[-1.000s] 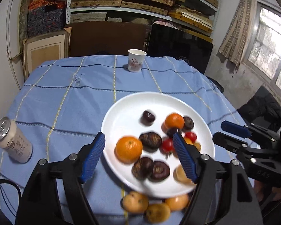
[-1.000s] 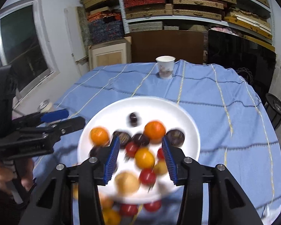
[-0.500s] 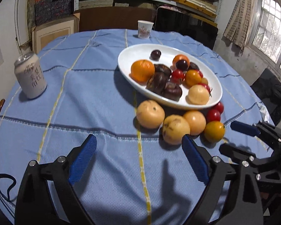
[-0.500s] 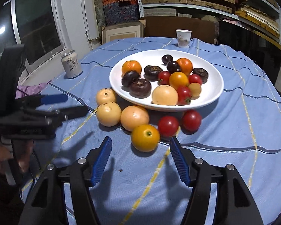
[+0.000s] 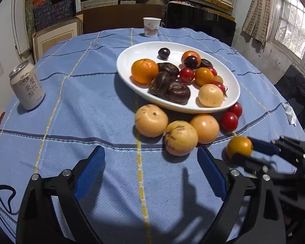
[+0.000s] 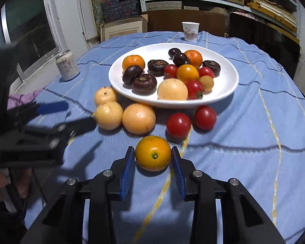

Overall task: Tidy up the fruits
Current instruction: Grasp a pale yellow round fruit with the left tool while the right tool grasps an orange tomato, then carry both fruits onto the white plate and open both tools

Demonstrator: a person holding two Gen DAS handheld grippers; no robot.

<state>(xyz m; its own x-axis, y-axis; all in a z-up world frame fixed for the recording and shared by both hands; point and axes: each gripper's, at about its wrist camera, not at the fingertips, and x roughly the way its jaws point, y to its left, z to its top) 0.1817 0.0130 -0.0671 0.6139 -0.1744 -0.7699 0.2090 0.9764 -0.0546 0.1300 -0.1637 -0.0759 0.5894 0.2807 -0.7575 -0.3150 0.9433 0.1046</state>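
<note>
Your right gripper (image 6: 153,161) had its jaws closed in on the orange tomato (image 6: 153,156), pads at both flanks, the fruit resting on the blue-clothed counter (image 6: 244,126) just short of the white plate (image 6: 223,90). Your left gripper (image 5: 151,172) hovered empty, jaws spread wide. You were in the pickup step; next seemed a lift onto the plate.
</note>
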